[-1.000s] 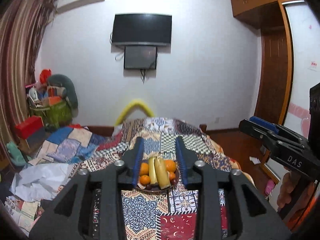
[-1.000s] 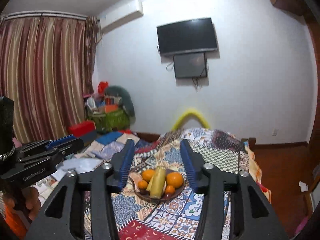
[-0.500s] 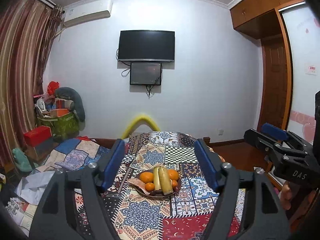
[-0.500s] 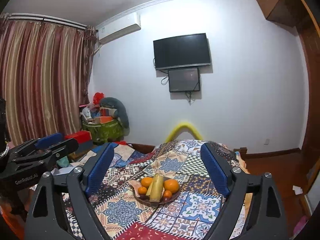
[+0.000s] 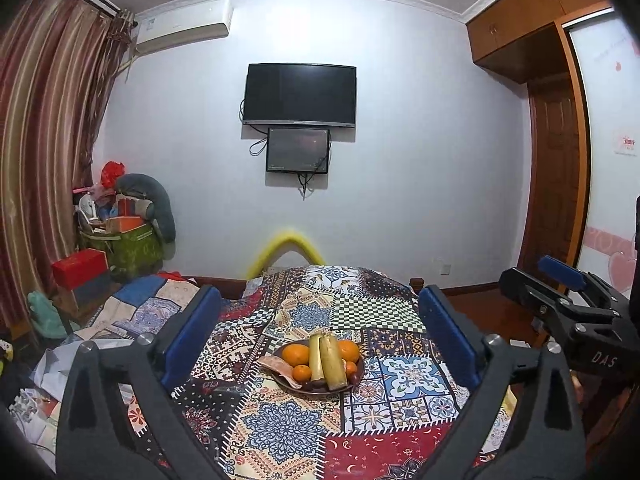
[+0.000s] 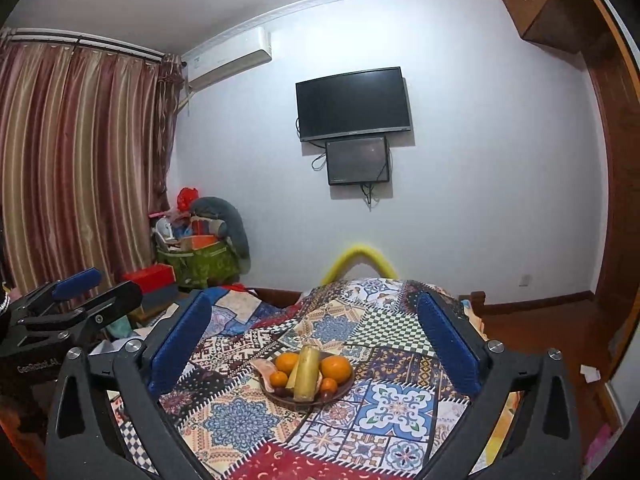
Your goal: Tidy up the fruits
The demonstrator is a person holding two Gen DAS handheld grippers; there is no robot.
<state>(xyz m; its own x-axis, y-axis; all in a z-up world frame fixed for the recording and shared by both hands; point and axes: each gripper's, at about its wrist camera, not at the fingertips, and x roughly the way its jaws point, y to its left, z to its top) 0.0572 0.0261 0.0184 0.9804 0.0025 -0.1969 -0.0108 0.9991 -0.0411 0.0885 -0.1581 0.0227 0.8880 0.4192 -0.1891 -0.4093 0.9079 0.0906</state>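
Note:
A dark plate (image 5: 320,391) sits in the middle of the patchwork quilt (image 5: 288,428). It holds several oranges (image 5: 296,354), two long yellow-green fruits (image 5: 334,362) and small dark fruits (image 5: 316,382). My left gripper (image 5: 319,300) hovers short of the plate. Its jaws are opening wide, with nothing between the blue pads (image 5: 192,332). In the right wrist view the same plate (image 6: 308,405), oranges (image 6: 336,368) and long fruit (image 6: 306,372) lie ahead of my right gripper (image 6: 314,304). Its jaws are also opening, with nothing between them. Each gripper shows at the edge of the other's view.
A yellow curved tube (image 5: 286,244) stands at the quilt's far edge. Boxes and bags (image 5: 120,236) are piled at the left by the striped curtain (image 5: 40,160). Crumpled sheets (image 5: 60,364) lie at the quilt's left. A wooden door (image 5: 554,184) and floor are on the right.
Both grippers' jaws have spread from narrow to wide. Both views have drawn back a little and tipped up, so the plate now looks smaller and farther off. The fruit has not moved.

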